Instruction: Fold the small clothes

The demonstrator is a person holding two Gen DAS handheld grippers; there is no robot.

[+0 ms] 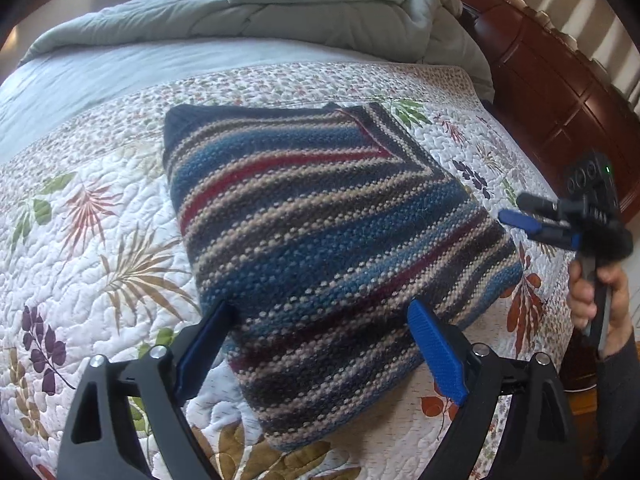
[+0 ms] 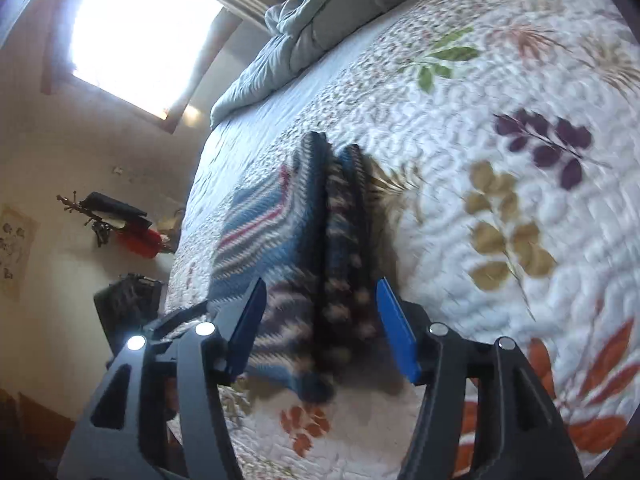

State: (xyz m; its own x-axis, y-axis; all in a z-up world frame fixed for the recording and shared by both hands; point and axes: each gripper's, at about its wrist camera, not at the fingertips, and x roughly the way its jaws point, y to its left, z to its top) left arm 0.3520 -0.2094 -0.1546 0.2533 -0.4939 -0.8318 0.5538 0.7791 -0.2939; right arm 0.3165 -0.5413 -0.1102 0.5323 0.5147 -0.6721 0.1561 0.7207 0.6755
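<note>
Left wrist view: at the bottom of the frame the left gripper had its blue fingers spread wide apart, straddling the near corner of the folded striped sweater without clamping it; whether the tips touched the knit could not be told. The sweater lay flat in the middle of the frame on the floral quilt of the bed. At the right edge, a hand held the right gripper beside the sweater's right edge, its fingers parted and empty.

Right wrist view (blurred): the right gripper's fingers stood partly open at the bottom centre, with nothing held; the sweater lay beyond them, seen from its folded edge.

Farther back, at the top of the left wrist view, a rumpled grey-green comforter lay on the bed, and a dark wooden headboard filled the upper right.
</note>
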